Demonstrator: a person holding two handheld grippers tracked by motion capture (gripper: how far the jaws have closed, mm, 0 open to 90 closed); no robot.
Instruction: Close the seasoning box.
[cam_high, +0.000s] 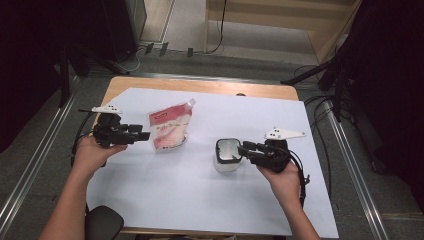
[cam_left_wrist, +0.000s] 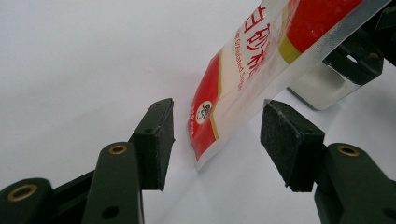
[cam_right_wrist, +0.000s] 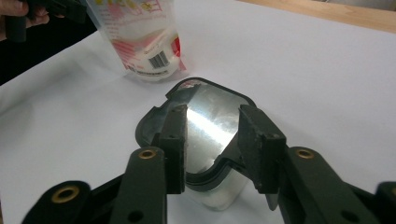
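A person sits at a worktop (cam_high: 150, 90) covered by a white sheet (cam_high: 200, 200), one gripper in each hand.

The left gripper (cam_high: 142, 135) is held level at the sheet's left side, pointing toward a red and white pouch (cam_high: 171, 127) that stands upright with a spout at its top corner. In the left gripper view the pouch's sealed lower edge (cam_left_wrist: 205, 154) sits in the gap between the two pads, nearer the left one; the jaws are spread, and both pads stand clear of the plastic. (The printing on the pouch is red and partly in Chinese characters.)

The right gripper (cam_high: 245, 148) lies near the middle of the sheet, reaching leftward to a small white container (cam_high: 227, 162) with a dark rim and a shiny foil top. In the right gripper view its jaws are partly spread and straddle the near edge of the container (cam_right_wrist: 210, 116), one pad on each side of the rim; they stand apart from it or barely graze it, and I cannot tell which.

The pouch and the container stand well apart, the pouch farther back and to the left. In the right gripper view the pouch's barcode (cam_right_wrist: 159, 59) faces the camera.
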